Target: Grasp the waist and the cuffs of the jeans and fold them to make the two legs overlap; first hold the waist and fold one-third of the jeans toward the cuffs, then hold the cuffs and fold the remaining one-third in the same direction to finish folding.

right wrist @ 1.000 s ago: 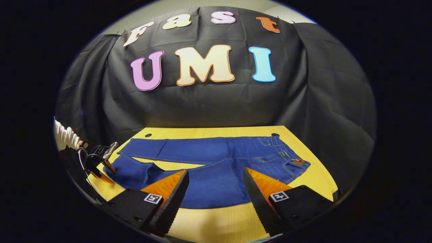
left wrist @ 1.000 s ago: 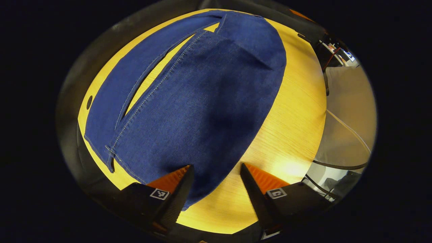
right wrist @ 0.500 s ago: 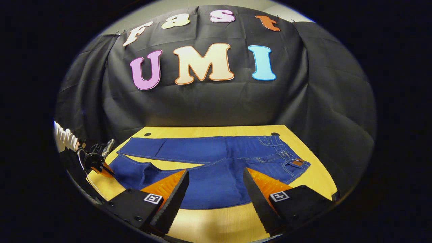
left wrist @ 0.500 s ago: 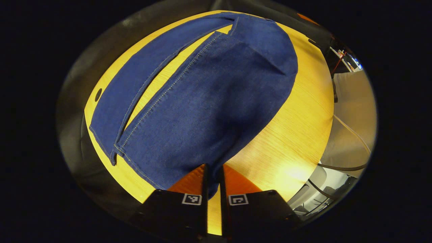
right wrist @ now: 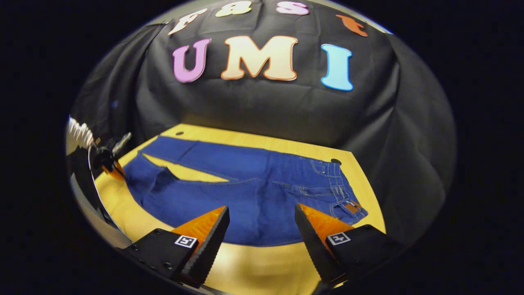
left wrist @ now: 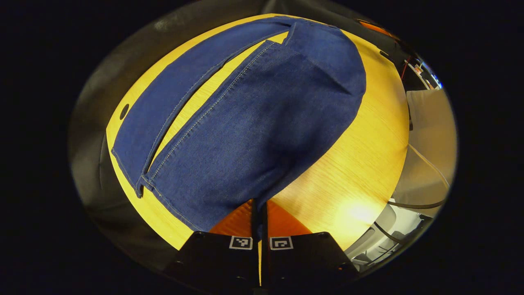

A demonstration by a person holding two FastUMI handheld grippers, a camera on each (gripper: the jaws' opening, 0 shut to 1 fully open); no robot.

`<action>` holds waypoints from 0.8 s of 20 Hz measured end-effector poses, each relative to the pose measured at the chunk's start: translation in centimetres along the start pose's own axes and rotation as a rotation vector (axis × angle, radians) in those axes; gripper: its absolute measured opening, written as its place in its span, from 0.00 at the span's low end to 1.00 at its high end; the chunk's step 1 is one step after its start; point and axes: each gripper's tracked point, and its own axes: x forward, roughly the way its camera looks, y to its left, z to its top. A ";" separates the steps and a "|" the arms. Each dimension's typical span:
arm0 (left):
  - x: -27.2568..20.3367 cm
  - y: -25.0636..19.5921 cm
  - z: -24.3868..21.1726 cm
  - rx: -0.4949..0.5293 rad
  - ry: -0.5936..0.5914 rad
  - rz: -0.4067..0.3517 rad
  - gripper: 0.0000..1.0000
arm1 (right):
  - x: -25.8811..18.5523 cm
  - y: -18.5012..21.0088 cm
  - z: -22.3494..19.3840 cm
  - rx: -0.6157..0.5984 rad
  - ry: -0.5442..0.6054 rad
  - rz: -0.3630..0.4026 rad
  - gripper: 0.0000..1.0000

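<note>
a pair of blue jeans (right wrist: 245, 192) lies spread flat on a yellow wooden table (right wrist: 254, 262) in the booth, waist to the right and both legs running out to the left, a wedge of bare table showing between them. the left claw (left wrist: 259, 213) has its two fingers pressed together on the hem of the near leg at the cuff (left wrist: 229, 205), at the near left edge of the table; from the right gripper view the same claw (right wrist: 107, 160) sits at that corner, a white sleeve (right wrist: 77, 135) behind it. the right claw (right wrist: 262, 233) hovers wide open, holding nothing, above the near edge of the jeans around the seat and short of the waistband (right wrist: 339, 188).

by the look of it the work has barely begun: the legs do not yet overlap, so the lengthwise fold is not made, and neither of the two thirds-folds has been started. one cuff appears secured; a grip on the waist seems the next thing needed before the near leg can be carried over the far one.

a small brown patch (right wrist: 352, 207) sits on the waistband, too small to read. each claw carries square black-and-white marker tags (left wrist: 240, 242), patterns rather than words.
</note>
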 end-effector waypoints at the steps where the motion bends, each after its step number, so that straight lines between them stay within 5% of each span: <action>1: 0.0 0.0 0.0 -0.005 0.009 0.001 0.01 | 0.2 -0.9 -0.6 -0.055 0.031 0.021 0.99; 11: 0.2 0.1 0.1 -0.074 0.114 0.016 0.01 | 4.5 -4.5 -8.0 -0.423 0.315 0.277 0.99; 16: 0.2 0.0 0.1 -0.074 0.143 0.045 0.01 | 7.5 -4.5 -12.1 -0.483 0.466 0.385 0.99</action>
